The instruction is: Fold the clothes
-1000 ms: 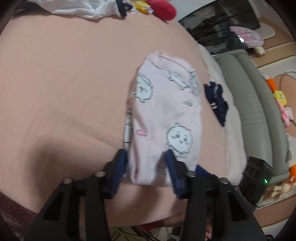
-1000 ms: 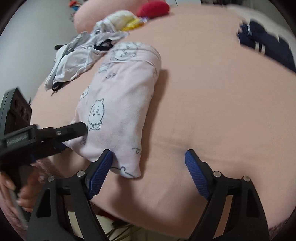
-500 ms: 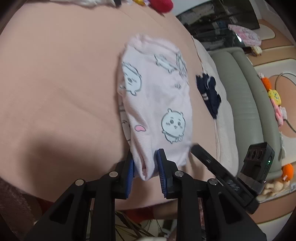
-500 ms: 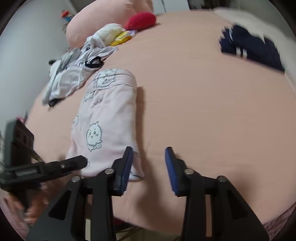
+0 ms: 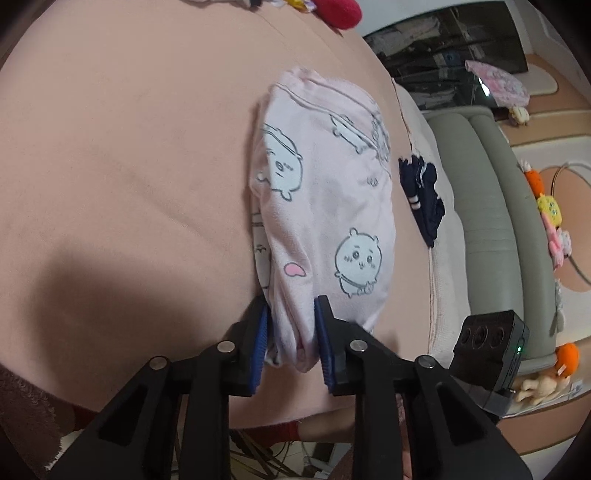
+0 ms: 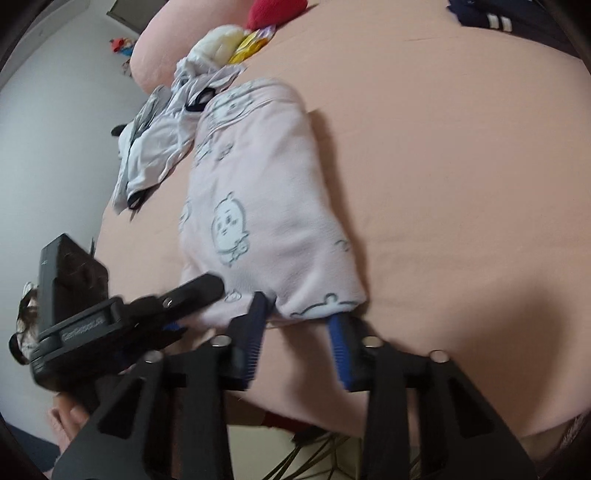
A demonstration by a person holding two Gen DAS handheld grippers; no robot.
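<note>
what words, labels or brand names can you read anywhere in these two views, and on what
Embossed lettering on the left gripper body, seen from the right wrist view: too blurred to read.
Pink garment: cartoon animal prints only, no words.
Nothing else carries legible text.

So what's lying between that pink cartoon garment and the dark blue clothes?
Nothing: in the right wrist view, only bare peach bedsheet lies between the pink garment and the navy clothes.

pale pink garment (image 5: 325, 206) printed with white cartoon critters outlined in grey, on a peach sheet (image 5: 129, 147); blue pads (image 5: 261, 339) on black grippers, navy clothing (image 5: 424, 195) nearby.
</note>
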